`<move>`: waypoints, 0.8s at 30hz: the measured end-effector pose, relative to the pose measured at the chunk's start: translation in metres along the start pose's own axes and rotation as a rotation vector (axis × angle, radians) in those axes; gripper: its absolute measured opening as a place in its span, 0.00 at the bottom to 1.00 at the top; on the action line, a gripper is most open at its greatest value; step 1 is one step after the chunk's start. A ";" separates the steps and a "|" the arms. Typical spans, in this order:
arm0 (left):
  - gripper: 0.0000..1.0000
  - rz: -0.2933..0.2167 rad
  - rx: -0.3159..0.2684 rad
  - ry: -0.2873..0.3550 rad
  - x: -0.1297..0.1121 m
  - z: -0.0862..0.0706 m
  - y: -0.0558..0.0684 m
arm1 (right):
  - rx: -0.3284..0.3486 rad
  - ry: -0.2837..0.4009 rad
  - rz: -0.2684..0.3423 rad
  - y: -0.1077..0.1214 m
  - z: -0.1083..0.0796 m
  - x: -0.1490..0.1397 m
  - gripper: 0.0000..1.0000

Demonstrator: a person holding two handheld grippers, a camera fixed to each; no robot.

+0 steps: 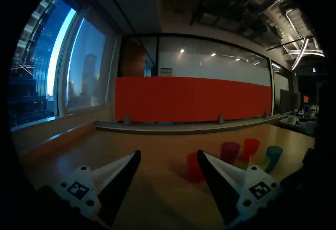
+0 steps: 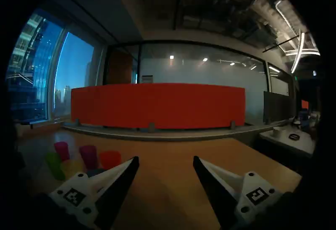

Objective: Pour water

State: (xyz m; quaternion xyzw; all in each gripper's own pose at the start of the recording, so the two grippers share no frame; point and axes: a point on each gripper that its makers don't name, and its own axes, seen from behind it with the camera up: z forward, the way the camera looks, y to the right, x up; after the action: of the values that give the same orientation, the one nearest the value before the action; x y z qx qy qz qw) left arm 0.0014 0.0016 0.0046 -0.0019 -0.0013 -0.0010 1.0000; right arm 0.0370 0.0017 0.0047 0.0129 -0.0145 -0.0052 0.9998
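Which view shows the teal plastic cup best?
Left gripper view: the teal plastic cup stands in clear sight, rightmost of the coloured plastic cups. In the right gripper view a dark shape among the cups may be it; cannot tell.

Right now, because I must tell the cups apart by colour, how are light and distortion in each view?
Left gripper view: the room is dim with a blue glow from the window; the cups are shadowed but their colours are readable; the fisheye bends the red partition. Right gripper view: equally dim, the cups look darker near the edge, and the ceiling light strip glares slightly.
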 end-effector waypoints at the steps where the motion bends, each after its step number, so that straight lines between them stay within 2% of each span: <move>1: 1.00 -0.002 -0.003 -0.002 0.001 0.004 0.001 | 0.001 -0.001 0.000 0.001 0.001 0.005 1.00; 9: 0.99 -0.005 -0.027 -0.003 0.034 0.018 0.007 | 0.012 -0.031 0.005 0.006 0.006 0.043 1.00; 17: 0.99 0.001 -0.060 0.007 0.083 0.024 0.012 | 0.025 -0.026 0.015 0.006 0.012 0.091 1.00; 24: 0.99 0.007 -0.068 0.015 0.121 0.023 0.010 | 0.048 -0.019 0.043 0.006 0.016 0.128 1.00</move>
State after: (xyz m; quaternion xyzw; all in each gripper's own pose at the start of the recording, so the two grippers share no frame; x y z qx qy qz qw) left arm 0.1225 0.0114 0.0282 -0.0361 0.0065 0.0024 0.9993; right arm 0.1650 0.0059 0.0248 0.0365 -0.0246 0.0165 0.9989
